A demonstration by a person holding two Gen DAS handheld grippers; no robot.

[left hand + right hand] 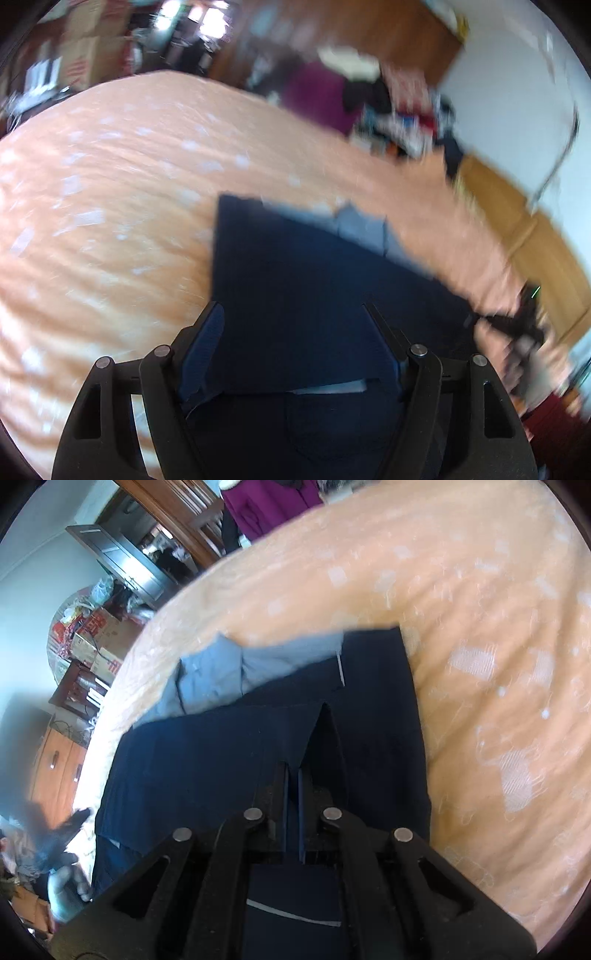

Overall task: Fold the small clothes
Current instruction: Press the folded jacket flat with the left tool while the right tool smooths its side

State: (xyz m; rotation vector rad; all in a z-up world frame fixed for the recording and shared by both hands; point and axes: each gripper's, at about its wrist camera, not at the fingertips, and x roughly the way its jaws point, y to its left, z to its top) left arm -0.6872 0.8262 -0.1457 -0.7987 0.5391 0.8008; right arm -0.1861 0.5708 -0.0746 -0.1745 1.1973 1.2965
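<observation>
Quick update from my end. The dark navy fabric garment [258, 746] with the pale blue inner lining [214, 679] is lying on the peach bedspread with white woven patches [480, 590], partly folded by the look of it, lining peeking out along the far edge.

The right gripper [293, 775] has its jaws nearly closed, just a thin slit between them, and a ridge of the navy cloth is pinched up right at the tips, so I'm reading that as holding the garment. The left gripper [293, 317] has its jaws spread wide, hovering over the near edge of the same cloth [295, 295], nothing between them that I can see being squeezed.

What worries me:
- The left wrist view is really smeared, so I can't judge how close those open jaws are to the fabric. Closing now could grab 2 layers instead of 1, or bunch the bedspread in with it.
- The right side only has a small pinch. A quick pull might slip it free and undo the fold.
- The bed is soft, so pressing down could drag wrinkles into the garment.
</observation>
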